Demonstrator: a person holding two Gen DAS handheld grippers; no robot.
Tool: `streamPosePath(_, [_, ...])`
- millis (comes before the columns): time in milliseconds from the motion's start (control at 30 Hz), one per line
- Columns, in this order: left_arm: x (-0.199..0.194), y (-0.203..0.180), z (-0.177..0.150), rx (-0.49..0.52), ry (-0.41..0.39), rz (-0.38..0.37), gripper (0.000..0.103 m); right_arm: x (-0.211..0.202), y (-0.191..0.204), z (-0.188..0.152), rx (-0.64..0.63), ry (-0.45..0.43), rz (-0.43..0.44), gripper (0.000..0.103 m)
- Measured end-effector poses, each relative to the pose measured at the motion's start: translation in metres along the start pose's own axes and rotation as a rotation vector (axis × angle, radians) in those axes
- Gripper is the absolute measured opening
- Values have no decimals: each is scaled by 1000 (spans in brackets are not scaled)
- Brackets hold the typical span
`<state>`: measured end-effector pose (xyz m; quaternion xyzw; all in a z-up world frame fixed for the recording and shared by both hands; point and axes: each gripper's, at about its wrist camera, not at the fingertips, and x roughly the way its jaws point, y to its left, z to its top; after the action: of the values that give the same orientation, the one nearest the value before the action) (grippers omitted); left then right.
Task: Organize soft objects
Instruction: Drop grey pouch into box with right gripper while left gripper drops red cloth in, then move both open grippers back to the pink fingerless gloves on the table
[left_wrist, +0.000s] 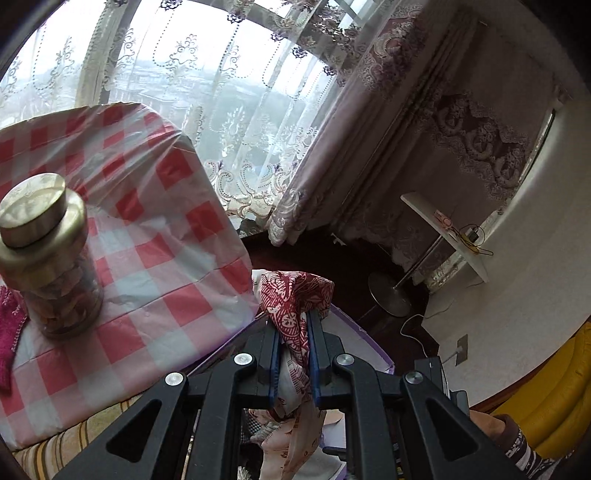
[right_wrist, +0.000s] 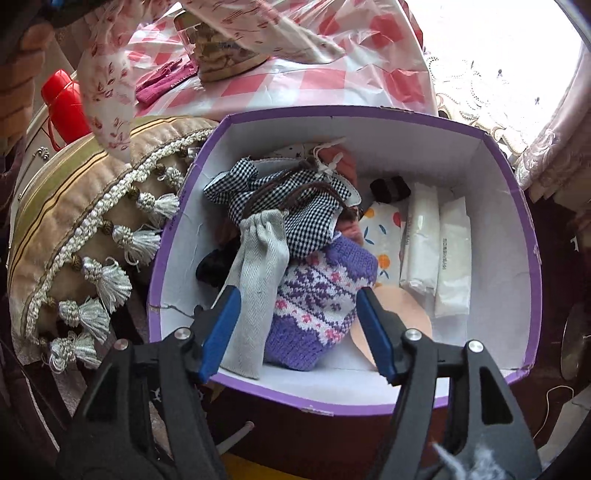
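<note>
My left gripper (left_wrist: 294, 319) is shut on a red-and-white patterned cloth (left_wrist: 291, 299), held up beside the checked table; its pale floral part (right_wrist: 105, 79) hangs at the upper left of the right wrist view. My right gripper (right_wrist: 295, 295) is open and empty, hovering over the purple box (right_wrist: 532, 258). Inside the box lie a purple knitted piece (right_wrist: 317, 295), a grey herringbone pouch (right_wrist: 258, 266), a black-and-white checked cloth (right_wrist: 295, 206) and white tissue packs (right_wrist: 439, 254).
A jar with a gold lid (left_wrist: 48, 254) stands on the red-checked tablecloth (left_wrist: 166, 258), beside a magenta cloth (right_wrist: 162, 83). A tasselled round cushion (right_wrist: 74, 236) presses against the box's left side. A red flask (right_wrist: 64, 103) stands behind it. Curtains and a window (left_wrist: 229, 92) lie beyond.
</note>
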<state>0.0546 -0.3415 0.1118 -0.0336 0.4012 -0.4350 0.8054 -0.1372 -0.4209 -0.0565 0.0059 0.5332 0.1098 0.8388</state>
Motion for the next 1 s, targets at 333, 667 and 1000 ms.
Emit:
streamPosePath(333, [62,-9,-8,179,127,214,61,39,12,-9,-107,127,-159,71])
streamPosePath(667, [45,33,-21,67,130,261,66,45,7,-4,-96,160,-200,71])
streamPosePath(1000, [8,69,-35,-26,91,283,66,0,24,21,-69,19,-196,73])
